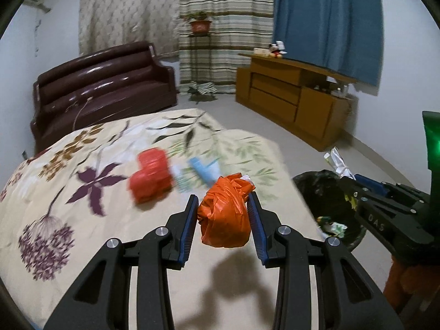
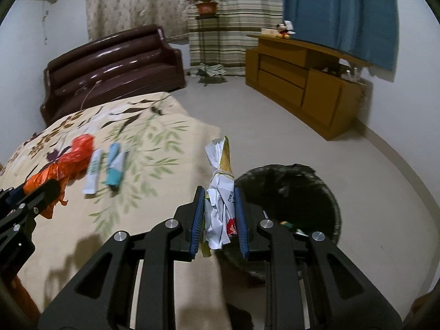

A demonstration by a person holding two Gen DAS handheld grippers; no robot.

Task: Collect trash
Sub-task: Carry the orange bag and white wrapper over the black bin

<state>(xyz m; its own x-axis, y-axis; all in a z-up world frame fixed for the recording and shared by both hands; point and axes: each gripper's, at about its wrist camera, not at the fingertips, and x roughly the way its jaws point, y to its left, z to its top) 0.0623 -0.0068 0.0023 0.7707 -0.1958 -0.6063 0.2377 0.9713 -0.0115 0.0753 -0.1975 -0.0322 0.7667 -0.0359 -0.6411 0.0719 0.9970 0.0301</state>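
Observation:
My left gripper (image 1: 223, 203) is shut on a crumpled orange plastic bag (image 1: 225, 214), held above the floral bedspread (image 1: 82, 192). My right gripper (image 2: 219, 200) is shut on a crumpled white and yellow paper wrapper (image 2: 220, 192), at the bed's edge beside a black-lined trash bin (image 2: 302, 192). The bin (image 1: 324, 192) shows at the right in the left wrist view, with scraps inside, and the right gripper (image 1: 354, 181) with its wrapper (image 1: 338, 162) hangs over it. On the bed lie a red plastic bag (image 1: 151, 178) and blue and white wrappers (image 1: 198, 170).
A dark brown sofa (image 1: 104, 82) stands behind the bed. A wooden cabinet (image 1: 297, 96) with a toy on top lines the right wall under a blue curtain (image 1: 330, 19). A potted plant on a stand (image 1: 200, 24) is in front of striped curtains. Grey floor (image 2: 275, 126) lies between bed and cabinet.

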